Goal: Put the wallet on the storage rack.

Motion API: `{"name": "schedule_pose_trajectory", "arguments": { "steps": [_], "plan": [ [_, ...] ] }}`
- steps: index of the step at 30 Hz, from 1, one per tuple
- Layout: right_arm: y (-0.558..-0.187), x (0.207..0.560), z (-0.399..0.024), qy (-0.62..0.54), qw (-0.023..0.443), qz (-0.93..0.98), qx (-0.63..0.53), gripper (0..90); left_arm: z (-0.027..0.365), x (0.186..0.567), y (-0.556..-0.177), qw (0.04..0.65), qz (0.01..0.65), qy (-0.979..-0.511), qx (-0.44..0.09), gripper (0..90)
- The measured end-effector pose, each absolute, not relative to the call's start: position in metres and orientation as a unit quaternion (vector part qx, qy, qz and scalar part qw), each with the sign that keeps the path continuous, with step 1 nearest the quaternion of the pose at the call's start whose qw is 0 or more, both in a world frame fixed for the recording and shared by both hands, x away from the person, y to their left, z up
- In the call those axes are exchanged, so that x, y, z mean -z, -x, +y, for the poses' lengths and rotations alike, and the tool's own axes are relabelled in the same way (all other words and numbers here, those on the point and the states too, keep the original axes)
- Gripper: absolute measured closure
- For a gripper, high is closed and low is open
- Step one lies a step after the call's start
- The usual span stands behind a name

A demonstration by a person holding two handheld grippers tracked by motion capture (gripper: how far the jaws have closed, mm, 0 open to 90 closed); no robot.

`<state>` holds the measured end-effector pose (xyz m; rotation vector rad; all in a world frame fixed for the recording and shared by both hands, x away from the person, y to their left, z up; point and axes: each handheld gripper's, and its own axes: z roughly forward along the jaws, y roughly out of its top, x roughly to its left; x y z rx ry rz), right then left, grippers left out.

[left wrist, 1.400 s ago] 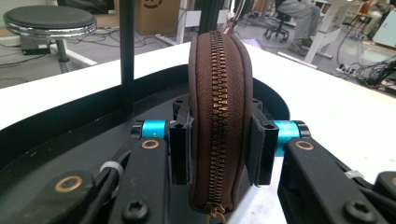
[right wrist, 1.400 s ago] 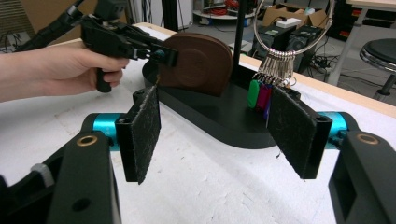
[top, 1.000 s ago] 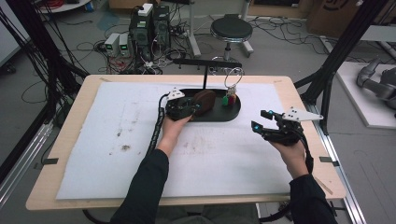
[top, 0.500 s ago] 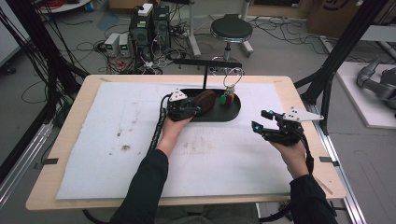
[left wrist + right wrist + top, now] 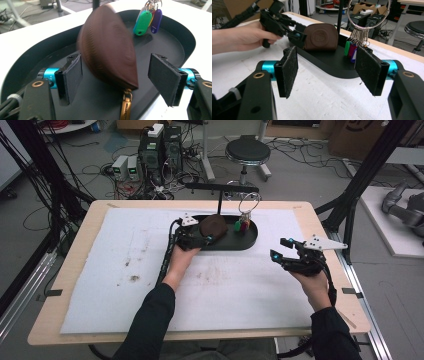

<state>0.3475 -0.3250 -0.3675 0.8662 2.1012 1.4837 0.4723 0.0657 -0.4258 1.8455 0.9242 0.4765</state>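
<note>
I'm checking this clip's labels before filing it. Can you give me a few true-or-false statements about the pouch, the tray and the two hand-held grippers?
1. The brown pouch lies in the black tray. True.
2. The left hand-held gripper clamps the pouch. False: its jaws have just been opening and stand clear of the pouch between them.
3. The right hand-held gripper holds the key tags. False: it is open and empty, off the tray.
4. The key tags hang from a metal ring over the tray. True.
</note>
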Motion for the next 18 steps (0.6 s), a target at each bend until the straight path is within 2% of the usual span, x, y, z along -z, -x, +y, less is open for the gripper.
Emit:
{"name": "schedule_pose_trajectory", "arguments": {
  "steps": [8, 18],
  "plan": [
    [-0.347, 0.368, -0.33, -0.316, 0.214, 0.754, -0.535, 36.0, 0.087, 0.396, -0.438, 0.513, 0.352, -0.757, -0.199, 26.4],
    [-0.344, 0.369, -0.33, -0.316, 0.218, 0.758, -0.528, 35.5, 0.13, 0.378, -0.38, 0.542, 0.313, -0.756, -0.188, 24.2]
  ]
}}
